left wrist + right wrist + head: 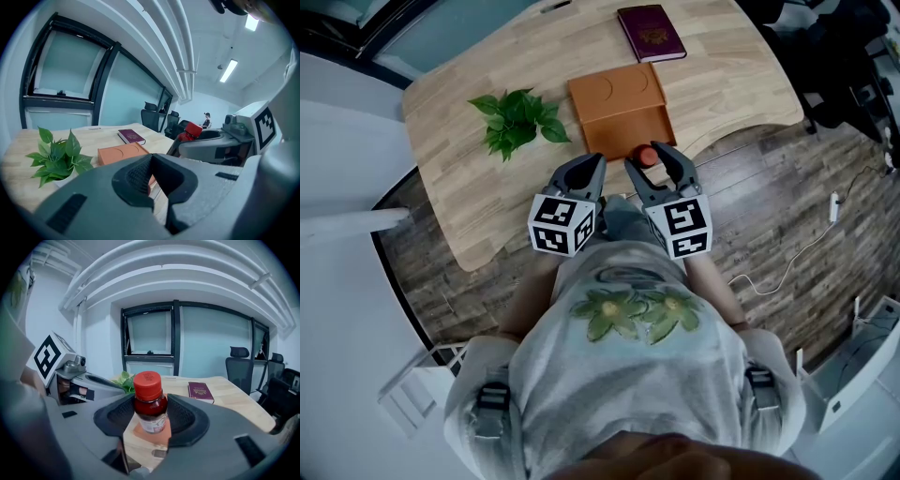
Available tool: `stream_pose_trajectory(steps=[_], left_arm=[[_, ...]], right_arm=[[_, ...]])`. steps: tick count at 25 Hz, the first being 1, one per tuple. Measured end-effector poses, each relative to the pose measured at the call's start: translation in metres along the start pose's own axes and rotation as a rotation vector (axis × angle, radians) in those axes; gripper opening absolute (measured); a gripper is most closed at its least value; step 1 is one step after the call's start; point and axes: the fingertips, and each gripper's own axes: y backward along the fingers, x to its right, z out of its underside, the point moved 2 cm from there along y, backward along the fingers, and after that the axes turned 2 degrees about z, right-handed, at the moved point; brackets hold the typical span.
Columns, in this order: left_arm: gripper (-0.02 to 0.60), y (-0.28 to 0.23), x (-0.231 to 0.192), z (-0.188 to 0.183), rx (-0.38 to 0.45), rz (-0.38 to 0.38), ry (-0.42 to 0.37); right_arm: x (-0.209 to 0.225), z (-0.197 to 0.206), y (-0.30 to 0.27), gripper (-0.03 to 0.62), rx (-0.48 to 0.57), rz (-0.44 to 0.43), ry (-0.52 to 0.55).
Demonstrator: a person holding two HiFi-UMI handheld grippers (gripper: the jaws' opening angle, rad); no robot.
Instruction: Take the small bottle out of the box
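**Small bottle pinched in the right jaws, at the box's near edge**

The small bottle [150, 405] stands upright between the jaws of the right gripper [649, 161], which are closed on its body just under the red cap [147, 383]. In the head view it sits at frame centre, at the lower edge of the orange box [619, 108] on the worktop [469, 141]. Whether it hangs fully clear of the box I cannot tell.

It looks light and rigid — dark reddish-brown walls, probably glass or hard plastic, so smooth and likely to slip or twist under a loose pinch. The present hold on the upper body seems sound; the cap alone would be a poorer place.

The left gripper [151, 179] has its jaws pressed together on nothing.

The white label [152, 423] carries print too small to read, as does the marking on the cap. The maroon booklet [651, 32] at upper centre shows a gold crest, its lettering illegible.
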Motion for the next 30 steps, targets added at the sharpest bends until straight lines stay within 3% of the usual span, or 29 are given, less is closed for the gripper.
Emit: stream_pose_trajectory(steps=[15, 30], left_arm=[[0.008, 0.025, 0.01, 0.019, 0.0, 0.001, 0.02], [0.008, 0.039, 0.016, 0.018, 0.017, -0.005, 0.014]], right_arm=[[-0.037, -0.014, 0.035, 0.216, 0.065, -0.042, 0.014], [-0.043, -0.034, 0.063, 0.216, 0.121, -0.066, 0.016]])
